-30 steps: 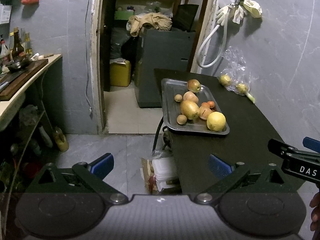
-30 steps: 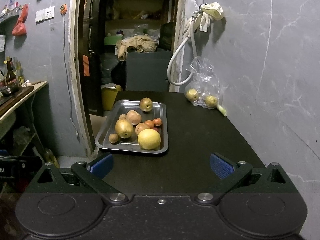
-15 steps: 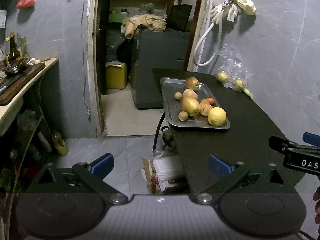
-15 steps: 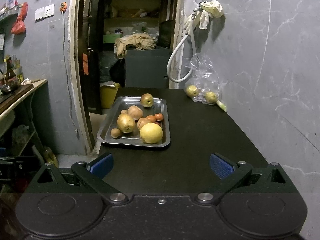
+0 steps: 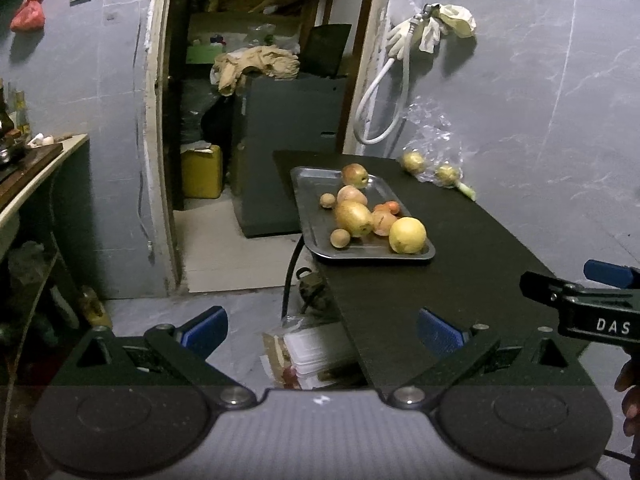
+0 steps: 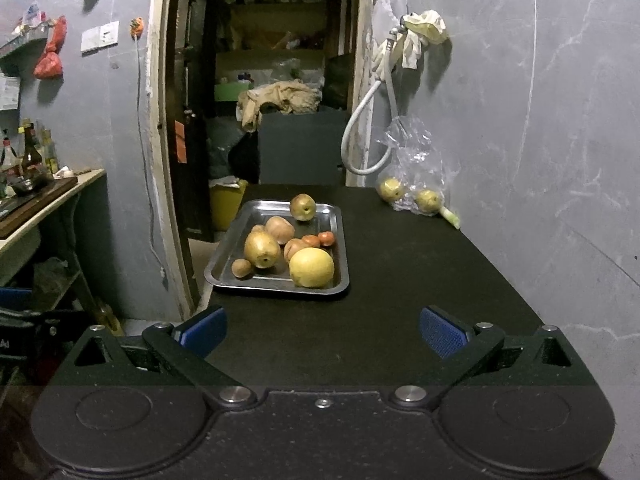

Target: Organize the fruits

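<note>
Through my left wrist camera, my left gripper (image 5: 320,326) hangs with its blue pads spread wide and nothing between them, near the table's left edge, partly over the floor. The metal tray (image 5: 310,200) sits farther along the black table (image 5: 460,264), holding a big yellow fruit (image 5: 407,235) at its near right corner, a pear (image 5: 353,218), an apple (image 5: 355,175) at the far end and smaller fruit. My right gripper (image 5: 580,300) pokes in at the right.

Through my right wrist camera, my right gripper (image 6: 322,330) is also spread wide and empty over the near table. The tray lies ahead, slightly left. A clear bag (image 6: 416,168) with two fruits rests far right against the wall.
</note>
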